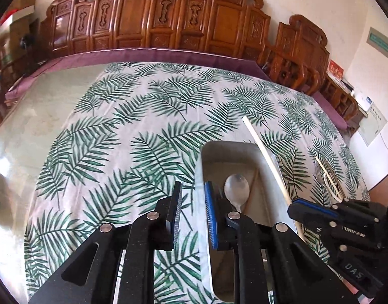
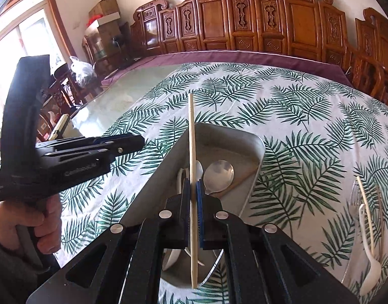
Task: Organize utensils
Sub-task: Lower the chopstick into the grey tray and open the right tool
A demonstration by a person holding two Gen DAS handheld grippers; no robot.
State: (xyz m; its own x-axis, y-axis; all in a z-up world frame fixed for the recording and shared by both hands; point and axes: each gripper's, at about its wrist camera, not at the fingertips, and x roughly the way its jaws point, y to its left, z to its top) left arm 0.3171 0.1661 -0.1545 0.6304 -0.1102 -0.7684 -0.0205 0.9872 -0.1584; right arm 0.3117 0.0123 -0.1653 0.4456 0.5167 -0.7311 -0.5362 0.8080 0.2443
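Note:
A grey tray (image 2: 257, 149) sits on the leaf-print tablecloth (image 2: 282, 101); it also shows in the left wrist view (image 1: 201, 167). In it lie a metal spoon (image 2: 219, 174) and a white plastic utensil (image 2: 180, 177). The spoon shows in the left wrist view (image 1: 236, 187). My right gripper (image 2: 193, 192) is shut on a pale wooden chopstick (image 2: 192, 136) and holds it over the tray. The chopstick (image 1: 265, 152) and right gripper (image 1: 299, 202) show in the left wrist view. My left gripper (image 1: 192, 202) is open and empty at the tray's left rim.
Right of the tray lie a clear plastic fork (image 2: 354, 200), a white plastic spoon (image 2: 368, 266) and a chopstick (image 2: 363, 192). Carved wooden chairs (image 2: 244, 20) line the far side. Bare glass tabletop (image 1: 49, 106) lies left of the cloth.

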